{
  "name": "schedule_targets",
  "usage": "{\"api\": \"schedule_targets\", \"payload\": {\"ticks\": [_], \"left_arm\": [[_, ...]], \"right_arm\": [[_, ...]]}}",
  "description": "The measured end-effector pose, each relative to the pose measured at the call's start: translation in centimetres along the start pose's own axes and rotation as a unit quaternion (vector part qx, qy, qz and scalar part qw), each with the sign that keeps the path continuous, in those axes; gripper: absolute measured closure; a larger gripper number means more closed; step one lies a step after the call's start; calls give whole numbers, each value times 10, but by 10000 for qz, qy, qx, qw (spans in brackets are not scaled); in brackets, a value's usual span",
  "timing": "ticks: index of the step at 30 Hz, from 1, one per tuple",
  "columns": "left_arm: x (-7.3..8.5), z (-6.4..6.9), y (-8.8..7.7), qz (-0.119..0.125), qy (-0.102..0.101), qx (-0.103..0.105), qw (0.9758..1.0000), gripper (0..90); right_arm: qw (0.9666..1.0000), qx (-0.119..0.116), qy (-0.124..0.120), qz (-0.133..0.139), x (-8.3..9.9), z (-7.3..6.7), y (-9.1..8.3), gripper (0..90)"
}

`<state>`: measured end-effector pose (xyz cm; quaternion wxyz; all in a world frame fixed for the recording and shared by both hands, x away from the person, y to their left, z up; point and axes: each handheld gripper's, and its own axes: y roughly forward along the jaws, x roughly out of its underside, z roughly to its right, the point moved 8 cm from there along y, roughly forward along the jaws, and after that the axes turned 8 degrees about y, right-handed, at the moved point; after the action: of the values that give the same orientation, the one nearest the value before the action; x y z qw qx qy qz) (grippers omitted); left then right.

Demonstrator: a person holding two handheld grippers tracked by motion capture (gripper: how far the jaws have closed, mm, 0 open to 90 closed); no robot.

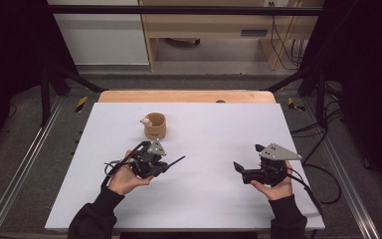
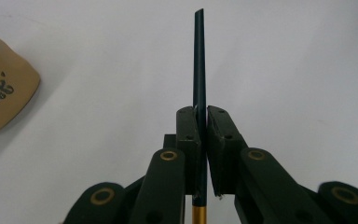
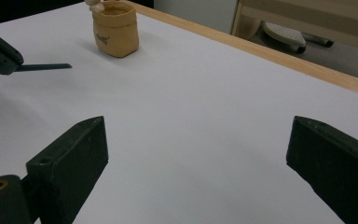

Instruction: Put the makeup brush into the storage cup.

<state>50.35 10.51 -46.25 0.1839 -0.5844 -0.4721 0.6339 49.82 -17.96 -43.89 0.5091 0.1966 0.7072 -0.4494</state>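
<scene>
White sheeting covers the bench [image 1: 204, 199], with a strip of bare wood showing along its far edge in the high view; beyond it lie a grey floor, pale wooden furniture at the top of the frame and dark metal framing to either side. A tan pouch [image 1: 155, 125] stands upright just left of centre on the sheet, something small and pale poking over its rim. Below it, in the lower left of the frame, the left gripper [image 1: 165, 165] is held in a hand with a dark sleeve, and a thin dark stick [image 1: 176, 162] juts from its fingers toward the right, apart from the pouch. In the lower right of the frame, the right gripper [image 1: 246, 162] sits in the other hand, well apart from the left one.

From the left gripper view the fingers [image 2: 189, 135] are clenched on the stick [image 2: 199, 60], which runs straight up the middle of the frame; a gold band on it shows at the bottom edge, a detail too small to see from above. The pouch [image 2: 2, 93] enters at the left edge, with dark lettering on its side.

From the right gripper view the fingers [image 3: 74, 154] stand wide apart and released, nothing between them. The pouch [image 3: 115, 30] stands at upper left of the frame, the stick's tip [image 3: 44, 67] pointing right just below it, and the bench's wooden edge crosses the upper right.
</scene>
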Motion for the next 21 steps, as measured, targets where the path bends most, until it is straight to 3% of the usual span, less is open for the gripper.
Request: {"api": "schedule_targets", "payload": {"ticks": [13,21], "left_arm": [[-10,6,-9,153,237,87,9996,832],[-17,11,-9,148,350,156,9992,832]], "right_arm": [[9991,-30,-371,-189,0,-9,4,60],[9987,-130,-450,-181,-5,-15,4,64]]}}
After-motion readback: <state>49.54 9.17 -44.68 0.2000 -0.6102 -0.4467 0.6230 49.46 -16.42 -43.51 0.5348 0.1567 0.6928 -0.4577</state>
